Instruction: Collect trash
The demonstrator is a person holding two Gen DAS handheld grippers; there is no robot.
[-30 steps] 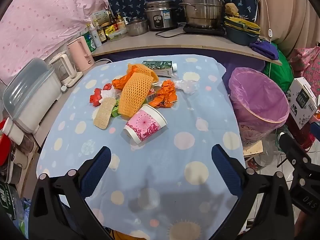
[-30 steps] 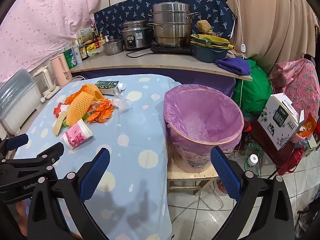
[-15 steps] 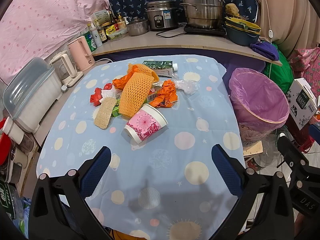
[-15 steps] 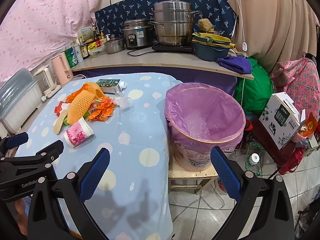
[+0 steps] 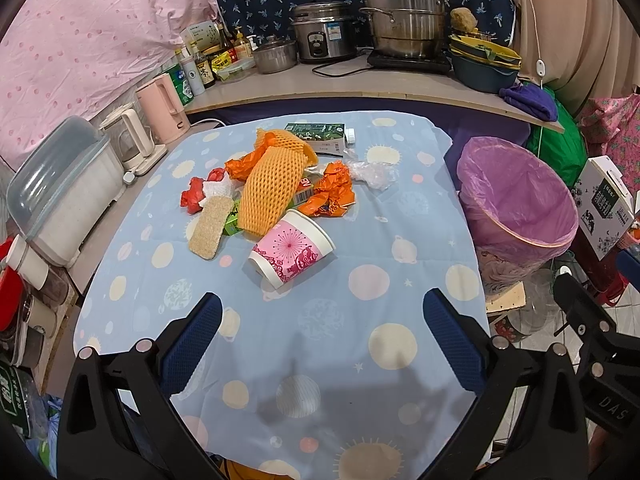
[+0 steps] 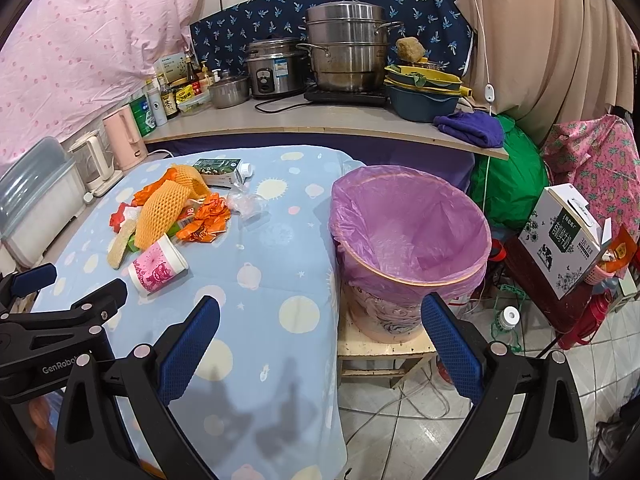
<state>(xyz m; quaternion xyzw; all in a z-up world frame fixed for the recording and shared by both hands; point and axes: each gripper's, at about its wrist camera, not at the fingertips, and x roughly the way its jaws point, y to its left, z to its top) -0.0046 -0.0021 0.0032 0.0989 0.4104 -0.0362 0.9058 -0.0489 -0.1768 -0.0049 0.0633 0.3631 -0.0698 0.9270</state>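
A heap of trash lies mid-table on the blue dotted cloth: a tipped pink paper cup, an orange foam net, crumpled orange wrappers, a tan sponge, a green carton and clear plastic. My left gripper hovers open above the cloth, short of the cup. My right gripper is open over the table's right edge, near the bin with a purple liner. The cup and net also show left in the right wrist view.
A counter behind holds pots, a rice cooker, bottles and basins. Kettles and a lidded plastic box line the table's left side. A printed carton and cables lie on the tiled floor right of the bin.
Both grippers have risen and drifted slightly back toward the near side of the table; the scene objects have not moved. Both stay open.
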